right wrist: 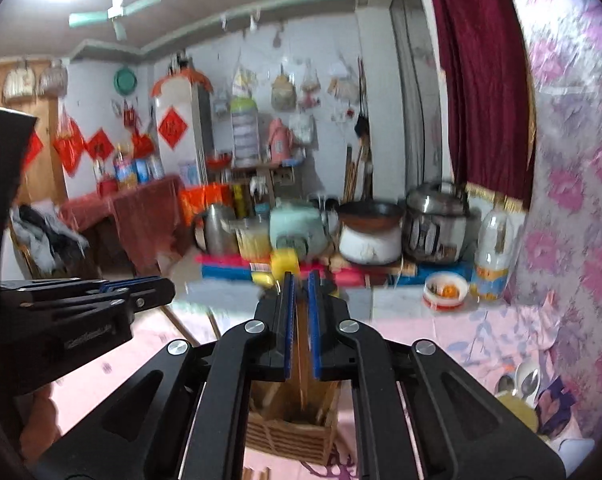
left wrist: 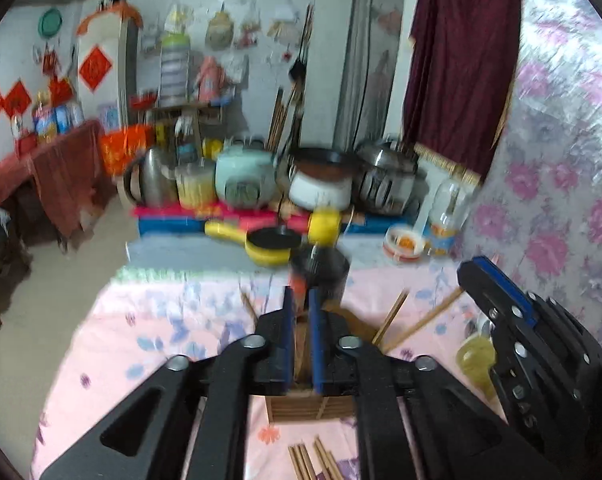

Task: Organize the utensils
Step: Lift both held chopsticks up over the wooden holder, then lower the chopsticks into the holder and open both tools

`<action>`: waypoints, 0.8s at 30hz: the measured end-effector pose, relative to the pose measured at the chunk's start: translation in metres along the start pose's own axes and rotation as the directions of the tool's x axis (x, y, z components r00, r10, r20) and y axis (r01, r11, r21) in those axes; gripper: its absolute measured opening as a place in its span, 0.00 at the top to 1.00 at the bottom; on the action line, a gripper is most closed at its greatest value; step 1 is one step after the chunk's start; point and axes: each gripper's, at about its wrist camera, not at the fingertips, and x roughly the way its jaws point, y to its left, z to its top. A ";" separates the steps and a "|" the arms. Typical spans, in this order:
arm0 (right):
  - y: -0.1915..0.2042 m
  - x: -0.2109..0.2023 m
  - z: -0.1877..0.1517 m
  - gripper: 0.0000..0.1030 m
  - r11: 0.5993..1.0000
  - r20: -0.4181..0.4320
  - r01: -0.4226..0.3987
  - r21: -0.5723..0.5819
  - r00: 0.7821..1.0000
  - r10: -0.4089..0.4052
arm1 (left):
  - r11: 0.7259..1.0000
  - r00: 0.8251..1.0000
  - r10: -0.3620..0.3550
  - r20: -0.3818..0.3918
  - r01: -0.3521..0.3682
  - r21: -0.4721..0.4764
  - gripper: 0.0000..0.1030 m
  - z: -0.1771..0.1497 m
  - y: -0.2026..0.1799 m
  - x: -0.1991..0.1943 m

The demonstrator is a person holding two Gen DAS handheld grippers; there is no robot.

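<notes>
A slatted wooden utensil holder (left wrist: 309,408) stands on the pink flowered tablecloth (left wrist: 161,340) right under both grippers. My left gripper (left wrist: 301,292) hovers over it, its blue pads a narrow gap apart; only a brown blur shows between them, so I read it as open. My right gripper (right wrist: 299,278) is shut on wooden chopsticks (right wrist: 301,344) that run down into the holder (right wrist: 289,436). Loose chopsticks (left wrist: 433,314) lie to the right and others (left wrist: 313,460) in front of the holder. The right gripper (left wrist: 477,268) shows at the right edge, the left gripper (right wrist: 157,284) at the left.
A black cup (left wrist: 325,272) stands just beyond the holder. Behind it are a yellow pan (left wrist: 269,246), a small bowl (left wrist: 405,242) and a bottle (left wrist: 445,216). Metal spoons (right wrist: 527,380) lie at the right. A flowered wall (left wrist: 561,160) closes the right side.
</notes>
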 end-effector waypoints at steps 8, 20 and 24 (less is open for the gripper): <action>-0.026 -0.036 -0.024 0.64 0.999 0.004 0.018 0.047 1.000 -0.018 | 0.997 0.999 0.033 0.003 -0.033 -0.071 0.21 -0.036 0.032 -0.010; -0.050 -0.116 -0.105 0.13 0.991 -0.044 -0.017 0.130 0.999 0.022 | 0.987 0.991 0.131 0.005 -0.130 -0.090 0.10 -0.137 0.063 -0.072; -0.052 -0.122 -0.144 0.11 0.995 -0.083 0.009 0.100 0.997 -0.001 | 0.980 0.983 0.184 -0.013 -0.185 -0.079 0.07 -0.178 0.077 -0.075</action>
